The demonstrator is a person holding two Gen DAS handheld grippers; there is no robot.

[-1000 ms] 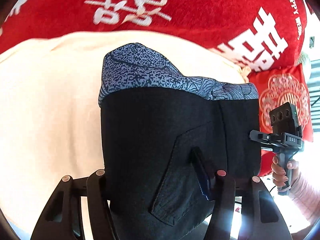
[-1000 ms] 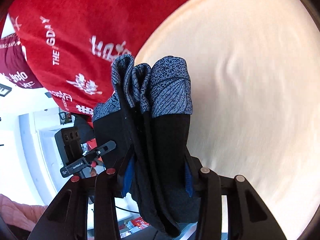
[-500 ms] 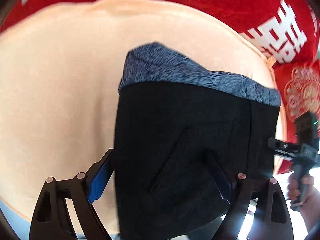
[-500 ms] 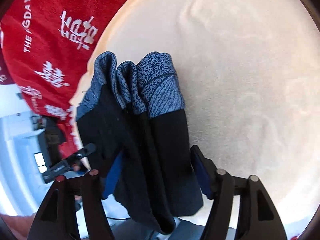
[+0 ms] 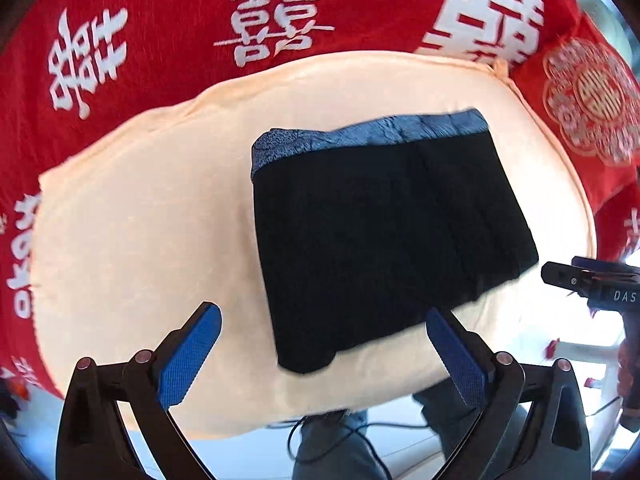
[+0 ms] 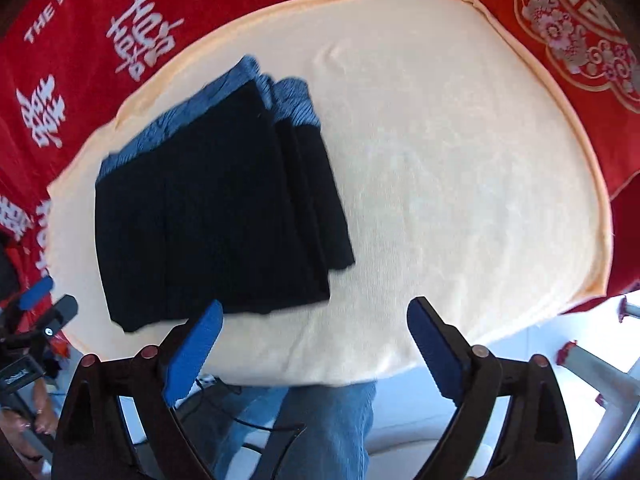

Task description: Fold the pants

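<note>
The black pants [image 5: 380, 240] with a blue patterned waistband lie folded in a flat stack on the cream cloth [image 5: 140, 220]. In the right wrist view the pants [image 6: 208, 216] lie left of centre, layers showing at their right edge. My left gripper [image 5: 324, 344] is open and empty, pulled back above the pants' near edge. My right gripper [image 6: 316, 340] is open and empty, near the pants' near right corner. The right gripper also shows at the right edge of the left wrist view [image 5: 600, 284].
A red blanket with white characters [image 5: 280, 20] surrounds the cream cloth at the back and sides. A red patterned cushion [image 6: 580, 32] lies at the back right. The person's jeans-clad legs [image 6: 320, 420] stand at the near edge, with cables on the floor.
Both grippers have let go of the pants, opened wide and drawn back. The pants have dropped from hanging in the jaws to lying flat on the cream cloth.
</note>
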